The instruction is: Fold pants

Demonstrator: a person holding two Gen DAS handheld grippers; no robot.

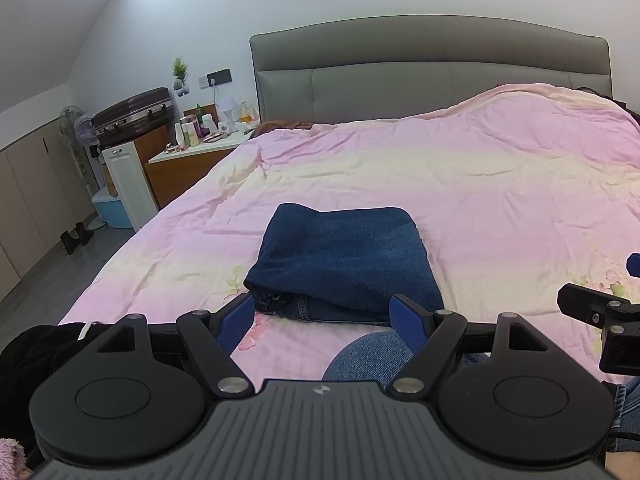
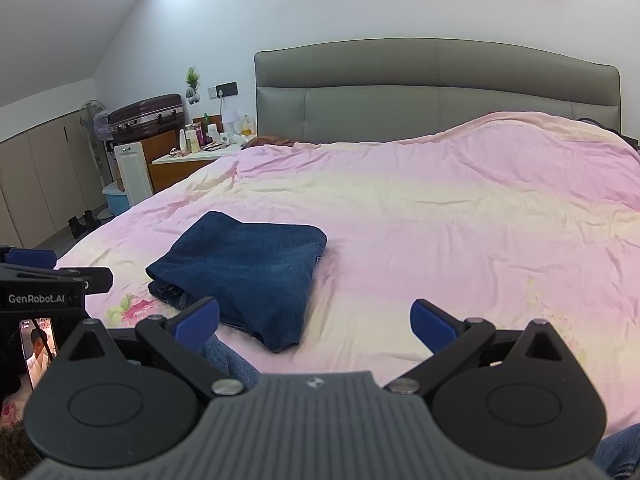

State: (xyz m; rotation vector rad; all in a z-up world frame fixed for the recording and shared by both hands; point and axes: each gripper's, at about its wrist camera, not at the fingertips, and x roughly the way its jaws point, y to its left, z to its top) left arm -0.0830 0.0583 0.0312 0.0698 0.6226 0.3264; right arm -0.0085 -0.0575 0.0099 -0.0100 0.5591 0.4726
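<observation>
On pink bedspread [image 1: 400,168], folded denim pants [image 1: 344,260]

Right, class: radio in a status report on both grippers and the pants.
Left gripper open, empty. Right gripper open, empty. Pants folded into a compact stack on the pink bedspread, untouched. Nothing between grippers and pants.

Bare pink bedspread [image 2: 440,220] lies open right of and beyond the folded pants [image 2: 244,276]; a cluttered nightstand [image 2: 188,158] crowds the bed's far-left corner.
</observation>
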